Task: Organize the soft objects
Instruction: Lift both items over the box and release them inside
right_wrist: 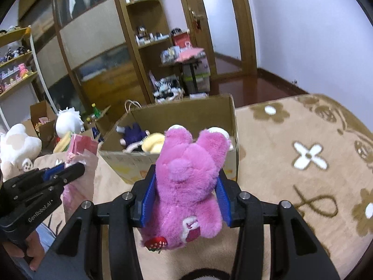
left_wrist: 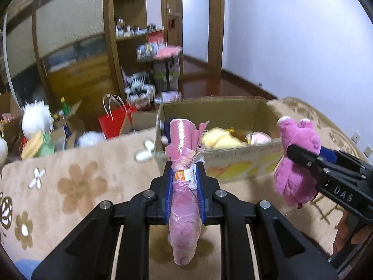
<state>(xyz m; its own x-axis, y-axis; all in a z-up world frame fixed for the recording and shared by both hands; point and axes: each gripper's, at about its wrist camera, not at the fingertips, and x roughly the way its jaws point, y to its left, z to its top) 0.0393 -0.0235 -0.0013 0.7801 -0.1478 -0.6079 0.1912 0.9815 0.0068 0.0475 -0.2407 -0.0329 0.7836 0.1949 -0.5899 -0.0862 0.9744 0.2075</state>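
Beige carpet [right_wrist: 291,140] with brown and white flowers covers the raised surface under both grippers. Nearest, the left gripper [left_wrist: 185,175] is clamped on a pink plastic-wrapped soft roll [left_wrist: 184,186], which runs lengthwise between the blue pads — one end hanging low toward the camera, the other poking up past the fingertips toward the box. Off to its right, the right gripper [right_wrist: 186,179] is squeezed shut on a magenta plush bear [right_wrist: 186,186], held above the carpet with its white-tipped feet pointing away and a small strawberry tag dangling at its near end. Just beyond both sits an open cardboard box [right_wrist: 186,114] on the carpet — inside lie a yellow plush [left_wrist: 220,138] and a dark blue plush doll [right_wrist: 134,135], against the near wall. Past the carpet's far left edge stand a red paper bag [left_wrist: 113,126], a white plush [right_wrist: 68,120] and other clutter. Farthest back rise wooden shelves [right_wrist: 144,35] with small bottles, a wooden door and a pale wall.
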